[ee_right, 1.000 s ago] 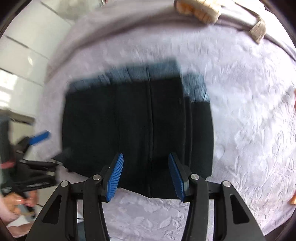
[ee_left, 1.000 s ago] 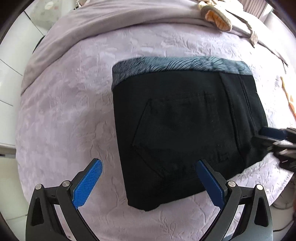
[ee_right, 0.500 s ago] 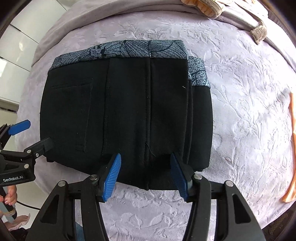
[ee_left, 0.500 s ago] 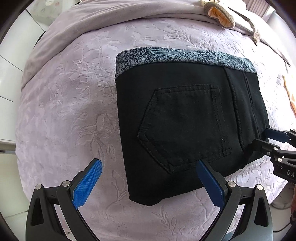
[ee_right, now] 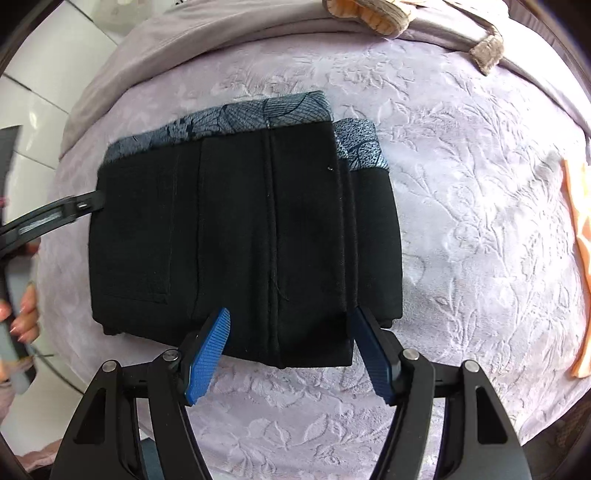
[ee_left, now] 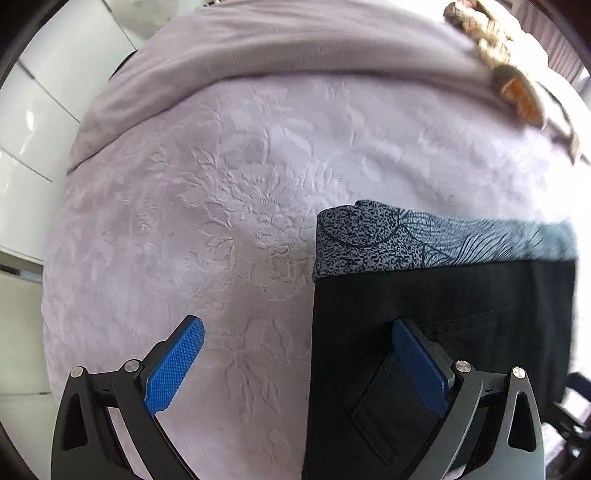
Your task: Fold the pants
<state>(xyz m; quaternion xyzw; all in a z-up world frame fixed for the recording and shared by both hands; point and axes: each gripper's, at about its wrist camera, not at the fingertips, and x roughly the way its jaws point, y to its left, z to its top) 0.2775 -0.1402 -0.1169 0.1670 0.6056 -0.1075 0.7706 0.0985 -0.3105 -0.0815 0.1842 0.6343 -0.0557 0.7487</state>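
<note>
Black pants (ee_right: 243,236) with a grey patterned waistband (ee_right: 236,120) lie folded into a compact rectangle on the lilac embossed bedspread (ee_right: 480,229). In the left wrist view the pants (ee_left: 461,314) fill the lower right. My left gripper (ee_left: 295,365) is open, its right finger over the pants' left edge and its left finger over bare bedspread. It also shows in the right wrist view (ee_right: 79,205) touching the pants' left edge. My right gripper (ee_right: 291,354) is open and empty, straddling the pants' near edge.
A grey blanket (ee_right: 221,40) is bunched along the bed's far side with a tan knitted item (ee_right: 373,14) on it. An orange cloth (ee_right: 580,236) lies at the right edge. White cabinets (ee_left: 40,122) stand to the left.
My left gripper has moved left and closer, so the pants have shifted to the lower right of its view. My right gripper has stayed at the pants' near edge.
</note>
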